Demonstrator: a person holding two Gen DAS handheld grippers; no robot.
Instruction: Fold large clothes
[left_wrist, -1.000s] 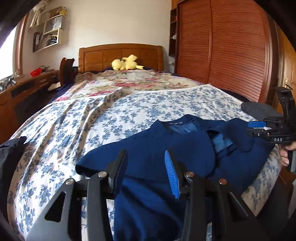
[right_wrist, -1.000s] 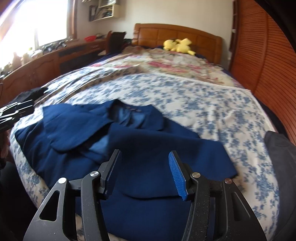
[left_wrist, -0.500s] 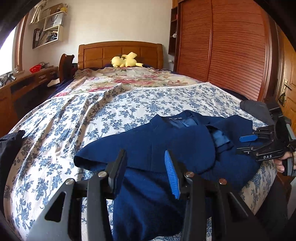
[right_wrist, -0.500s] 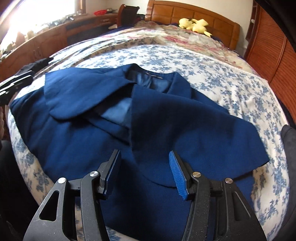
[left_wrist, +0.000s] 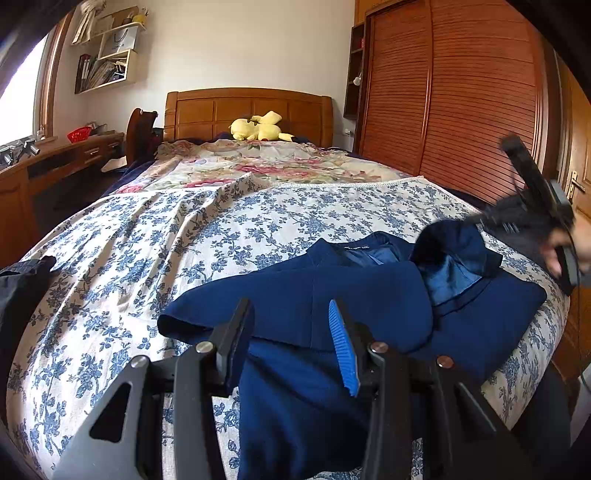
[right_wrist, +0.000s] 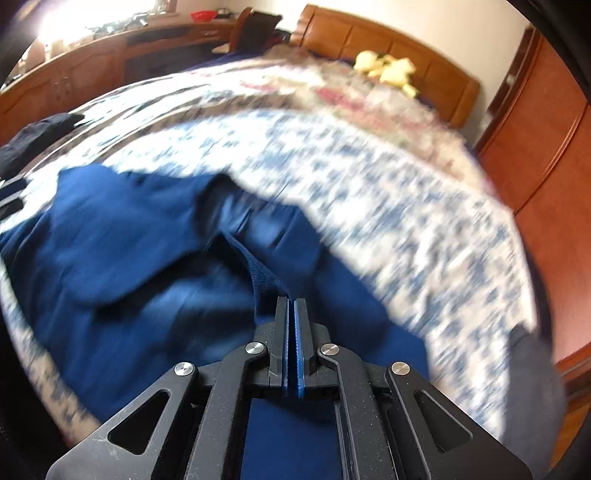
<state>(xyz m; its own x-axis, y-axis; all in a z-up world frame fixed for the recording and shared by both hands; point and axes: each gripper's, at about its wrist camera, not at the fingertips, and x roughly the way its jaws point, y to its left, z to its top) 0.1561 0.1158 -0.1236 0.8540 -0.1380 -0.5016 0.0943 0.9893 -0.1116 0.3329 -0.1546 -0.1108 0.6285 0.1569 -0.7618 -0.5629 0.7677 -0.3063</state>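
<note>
A navy blue jacket (left_wrist: 354, 302) lies across the near end of the bed, sleeves folded over its front. My left gripper (left_wrist: 291, 332) is open and empty just above the jacket's near left part. My right gripper (right_wrist: 290, 310) is shut on a fold of the jacket's right sleeve (right_wrist: 258, 269) and lifts it off the jacket. In the left wrist view the right gripper (left_wrist: 480, 225) shows blurred at the right, holding up the raised cloth (left_wrist: 450, 243). The right wrist view is motion-blurred.
The bed has a blue floral sheet (left_wrist: 221, 236) and a wooden headboard (left_wrist: 247, 110) with a yellow plush toy (left_wrist: 258, 127). Dark clothes (left_wrist: 22, 280) lie at the left edge. A wooden wardrobe (left_wrist: 461, 92) stands right, a desk (left_wrist: 55, 162) left.
My right gripper has closed on the jacket's right sleeve and raised it, moving fast. My left gripper has stayed open over the jacket, almost still.
</note>
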